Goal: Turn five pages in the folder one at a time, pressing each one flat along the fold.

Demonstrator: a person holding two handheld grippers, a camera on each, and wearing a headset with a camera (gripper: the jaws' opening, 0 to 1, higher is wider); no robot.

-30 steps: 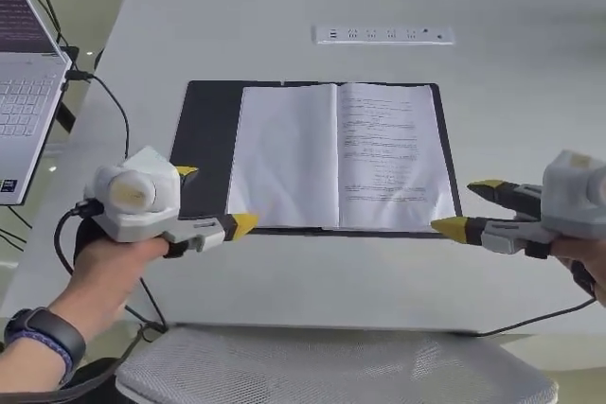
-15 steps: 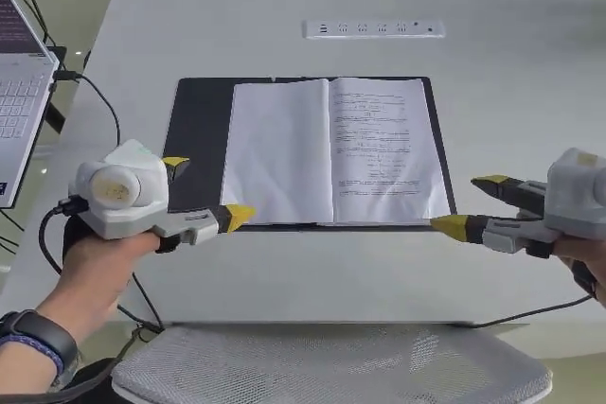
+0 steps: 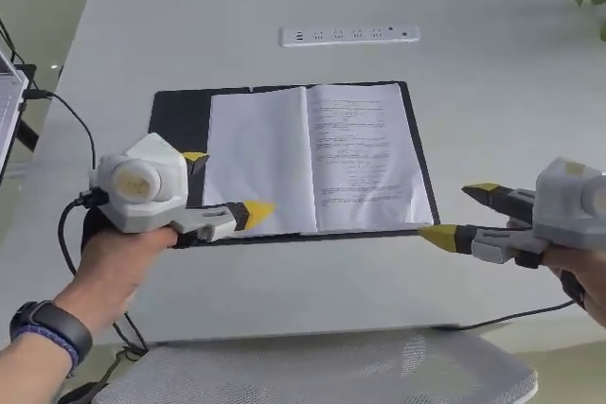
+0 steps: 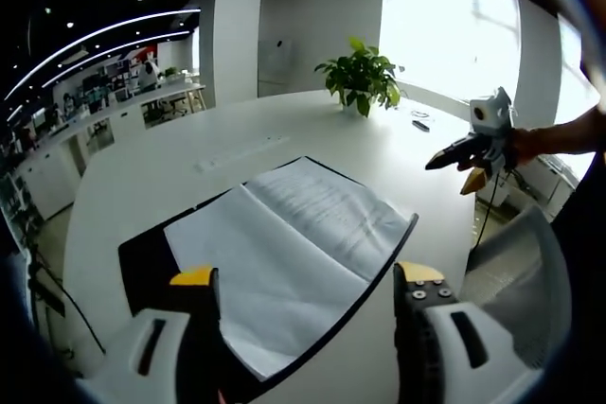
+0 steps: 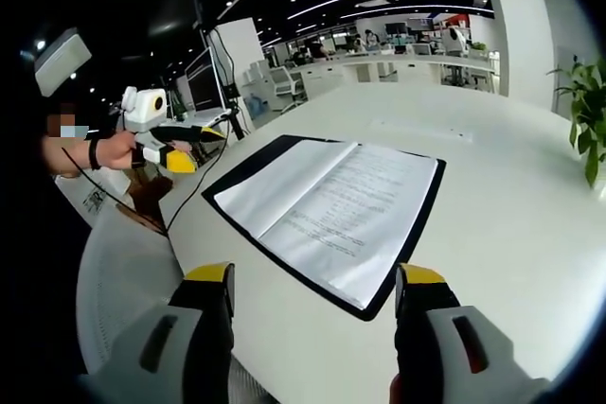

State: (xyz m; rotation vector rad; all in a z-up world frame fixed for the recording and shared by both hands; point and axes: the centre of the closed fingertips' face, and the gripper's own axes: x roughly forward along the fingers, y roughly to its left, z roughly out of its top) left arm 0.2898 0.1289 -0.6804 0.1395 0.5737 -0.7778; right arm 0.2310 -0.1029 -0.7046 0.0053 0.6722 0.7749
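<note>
A black folder [image 3: 176,125] lies open on the white table, with a blank white page [image 3: 256,163] on its left and a printed page [image 3: 365,153] on its right. My left gripper [image 3: 225,184] hovers open over the folder's near left corner, one yellow tip by the blank page's lower edge. In the left gripper view the folder [image 4: 284,243] lies just ahead of the open jaws. My right gripper [image 3: 461,213] is open beside the folder's near right corner, holding nothing. The right gripper view has the folder [image 5: 331,205] ahead and the left gripper [image 5: 170,144] beyond it.
A white power strip [image 3: 348,35] lies behind the folder. A mesh chair back [image 3: 312,371] stands against the table's near edge. Cables [image 3: 76,139] trail off to the left. A potted plant [image 4: 360,82] stands on the far side of the table.
The head view has swung so the folder sits further left. My left gripper has moved in over the folder's near left corner. The right gripper stays by the right corner.
</note>
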